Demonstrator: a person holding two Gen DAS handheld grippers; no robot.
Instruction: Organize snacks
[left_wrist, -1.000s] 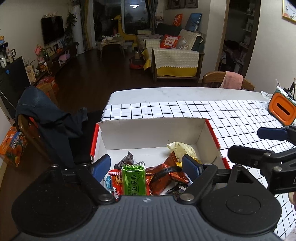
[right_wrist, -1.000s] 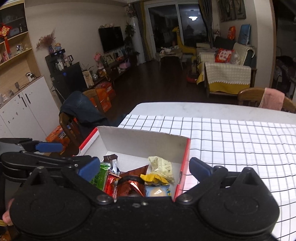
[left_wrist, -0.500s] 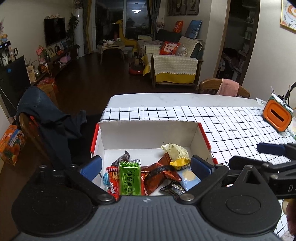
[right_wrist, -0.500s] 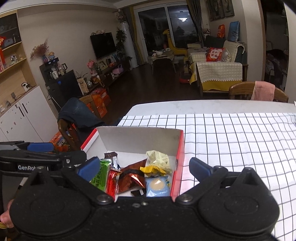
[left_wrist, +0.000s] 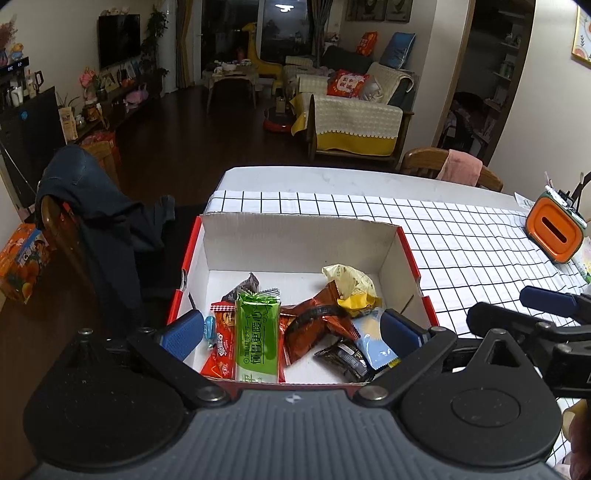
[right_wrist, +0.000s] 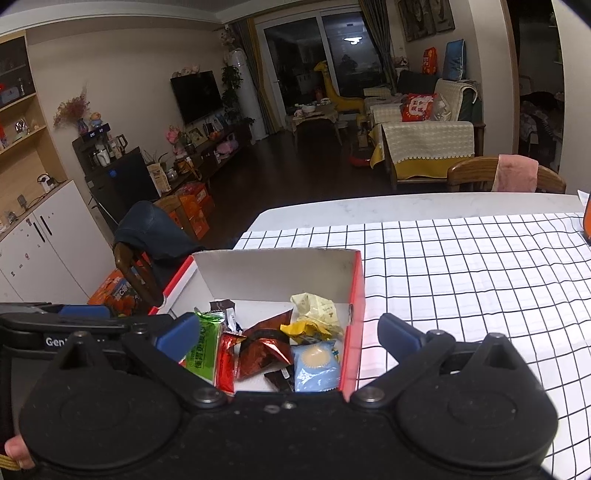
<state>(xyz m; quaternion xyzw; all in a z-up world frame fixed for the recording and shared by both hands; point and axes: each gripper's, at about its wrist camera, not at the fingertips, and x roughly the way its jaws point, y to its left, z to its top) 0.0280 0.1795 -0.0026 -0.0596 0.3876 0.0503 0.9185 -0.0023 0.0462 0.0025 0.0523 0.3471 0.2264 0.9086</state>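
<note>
The left gripper (left_wrist: 291, 334) hangs over the near end of the white cardboard box with red outer walls (left_wrist: 299, 242), its blue-padded jaws spread wide with nothing clamped between them. The right gripper (right_wrist: 288, 336) is just beside it, jaws equally apart and empty, its right finger hanging outside the box's right wall.

All the snacks lie inside the box, bunched toward its near wall; the far half of the box floor is bare. Nearest the left wall is a red snack packet (left_wrist: 223, 341), touching a green foil sachet (left_wrist: 256, 334) printed with Chinese characters. Toward the right wall come a crumpled reddish-brown foil wrapper (left_wrist: 314, 325), a light blue biscuit pack (left_wrist: 371, 339), a small dark wrapper (left_wrist: 345, 356), and a pale yellow crinkled bag (left_wrist: 349, 282) nearer the middle.

The risk, as I judge it, is the overlap: closing on one packet could catch its neighbour or snag the box wall and drag the light box across the black-and-white checked tabletop (left_wrist: 461, 236). Slick foil may also slip.

"Gen" is legible on the left gripper's body in the right wrist view; other print is too small.
</note>
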